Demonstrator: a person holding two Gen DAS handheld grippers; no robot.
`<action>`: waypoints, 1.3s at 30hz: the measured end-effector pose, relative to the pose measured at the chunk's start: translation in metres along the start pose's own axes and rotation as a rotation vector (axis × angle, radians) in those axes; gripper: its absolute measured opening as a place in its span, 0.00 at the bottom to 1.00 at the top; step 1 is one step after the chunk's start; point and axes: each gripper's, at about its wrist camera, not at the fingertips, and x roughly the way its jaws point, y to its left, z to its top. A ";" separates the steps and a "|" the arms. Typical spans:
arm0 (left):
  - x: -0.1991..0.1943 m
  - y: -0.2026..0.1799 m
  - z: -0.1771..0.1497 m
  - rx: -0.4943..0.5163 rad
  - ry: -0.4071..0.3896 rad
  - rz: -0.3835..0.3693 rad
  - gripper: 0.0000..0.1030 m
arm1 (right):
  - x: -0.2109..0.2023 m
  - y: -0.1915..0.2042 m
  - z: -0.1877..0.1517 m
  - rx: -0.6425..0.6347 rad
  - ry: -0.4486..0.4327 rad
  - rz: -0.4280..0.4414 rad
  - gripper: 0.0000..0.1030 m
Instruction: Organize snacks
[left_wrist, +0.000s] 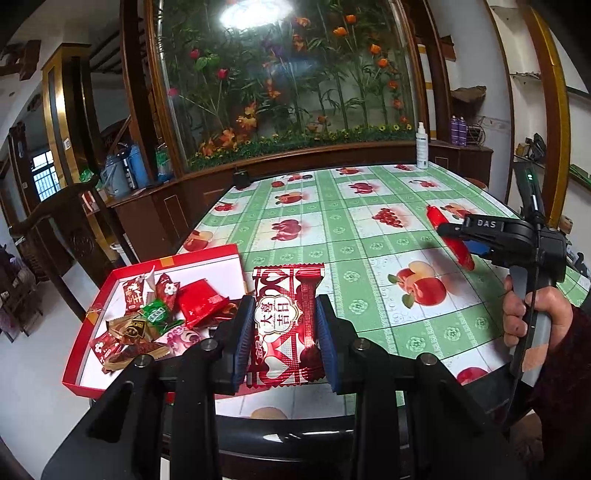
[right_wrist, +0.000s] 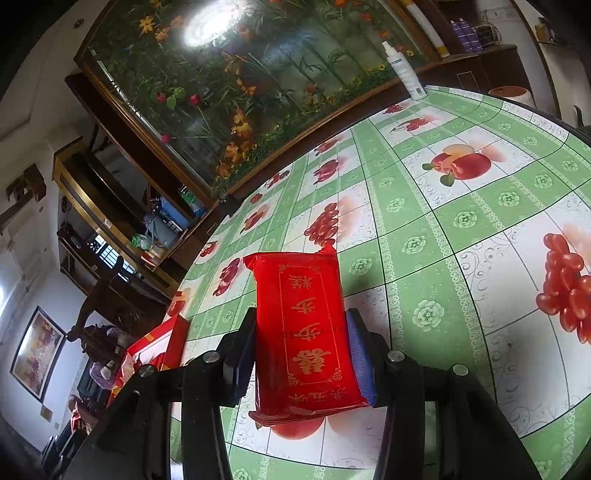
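Note:
My left gripper (left_wrist: 284, 332) is shut on a red and white foil snack packet (left_wrist: 286, 317), held upright just right of the red box (left_wrist: 207, 253). The box sits at the table's left edge and holds several wrapped snacks (left_wrist: 155, 317). My right gripper (right_wrist: 301, 354) is shut on a flat red packet with gold characters (right_wrist: 304, 332), held above the tablecloth. In the left wrist view the right gripper (left_wrist: 448, 230) shows at the right, gripping that red packet (left_wrist: 436, 218) edge-on above the table.
The round table has a green fruit-print cloth (left_wrist: 369, 229). A white spray bottle (left_wrist: 422, 146) stands at its far edge and also shows in the right wrist view (right_wrist: 404, 70). A small black object (left_wrist: 242, 179) sits at the far left edge. The red box corner (right_wrist: 173, 341) lies left.

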 end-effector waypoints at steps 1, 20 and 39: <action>0.001 0.002 -0.001 -0.005 0.004 0.001 0.29 | 0.000 0.000 0.000 0.001 0.000 0.000 0.46; -0.007 0.020 -0.012 -0.030 -0.022 0.042 0.29 | -0.008 0.004 -0.005 -0.010 -0.027 0.005 0.46; -0.002 0.034 -0.021 -0.052 -0.002 0.069 0.29 | -0.009 0.019 -0.012 -0.064 -0.023 0.009 0.46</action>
